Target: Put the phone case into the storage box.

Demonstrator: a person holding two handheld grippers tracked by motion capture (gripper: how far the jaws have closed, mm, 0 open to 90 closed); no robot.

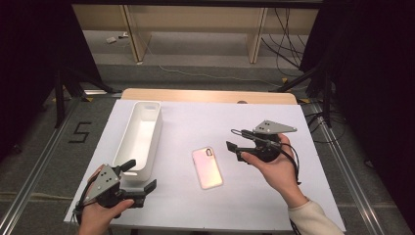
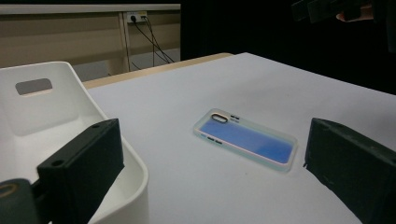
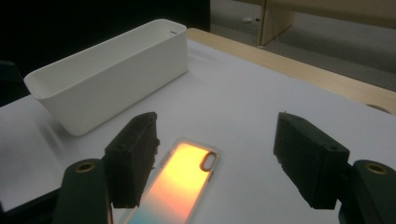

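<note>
**Observer:** Where is the phone case right now?

**Operator:** I see the phone case lying flat on the white table cover, near the middle, with its camera cutout at the far end. In the right gripper view it glows orange and sits below and between my two black jaws, apart from both.

**Observer:** So the right gripper has nothing?

**Operator:** Correct. My right gripper is held above the table just to the right of the case, its jaws pointing left toward it. The jaws stand wide apart and nothing is gripped between them. I can't see any contact with the case.

**Observer:** And the left one?

**Operator:** My left gripper sits at the near left of the table, by the near end of the white bin. Its jaws are spread wide too. In the left gripper view one jaw hangs over the bin's near rim and the other is out over the table cover; the case lies well ahead between them. I'm holding nothing there.

**Observer:** The bin?

**Operator:** It stands upright, long side running away from me, to the left of the case.
</note>
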